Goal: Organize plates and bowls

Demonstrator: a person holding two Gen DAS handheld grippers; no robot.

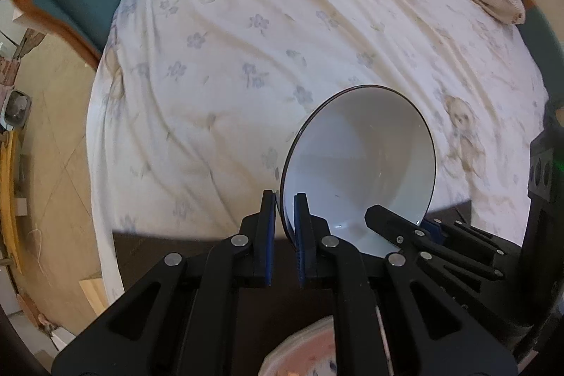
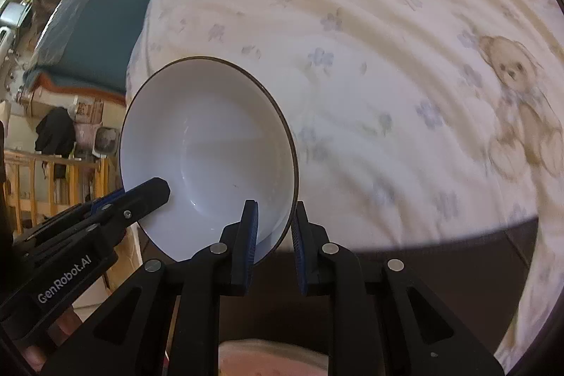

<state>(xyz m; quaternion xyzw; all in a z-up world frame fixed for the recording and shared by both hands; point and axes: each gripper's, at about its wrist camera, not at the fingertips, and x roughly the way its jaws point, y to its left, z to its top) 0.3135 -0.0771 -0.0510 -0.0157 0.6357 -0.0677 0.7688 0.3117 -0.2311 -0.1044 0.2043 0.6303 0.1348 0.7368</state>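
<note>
The left tongs (image 1: pixel 284 199) are clamped on the rim of a white bowl (image 1: pixel 363 157), one blue pad inside the wall and one outside, and the right tongs (image 2: pixel 274 210) pinch the opposite side of the same rim in the same way, so both pairs are narrow and share one load. The bowl stands straight ahead of each pair, tipped up so its open mouth faces back toward the cameras, and its dark-edged rim rises away from the fingertips over a flowered bedspread (image 1: pixel 246 41). In the left view the right tongs reach in from the lower right; in the right view the left tongs come in from the lower left. Neither hand looks nearer than the other: the bowl hangs between them, so the coming move likely depends on the two pairs travelling together and keeping the rim level between them. Just below the tongs lies a dark table (image 1: pixel 148 252), and under the fingers a pale pink dish (image 1: pixel 303 351) shows only as a cropped edge, too cut off to tell plate from bowl. The bowl's outside and foot are hidden, and the hands holding the tongs are barely visible.
</note>
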